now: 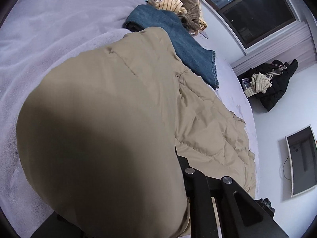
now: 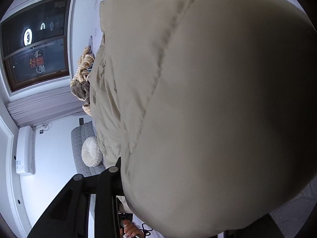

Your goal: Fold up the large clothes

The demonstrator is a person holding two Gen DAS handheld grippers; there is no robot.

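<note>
While tan padded fabric swells over both lenses, each gripper, left (image 1: 178, 158) and right (image 2: 118, 164), pinches the puffy beige jacket (image 1: 103, 129).

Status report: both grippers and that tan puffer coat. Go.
Left gripper shut on tan puffer coat, fabric bulging over the lens. Right gripper clamped on the coat too. Blue towel lies past the coat on the bed.

A puffy beige quilted coat (image 2: 208, 99) bulges over the right gripper (image 2: 118, 170), hiding one finger
</note>
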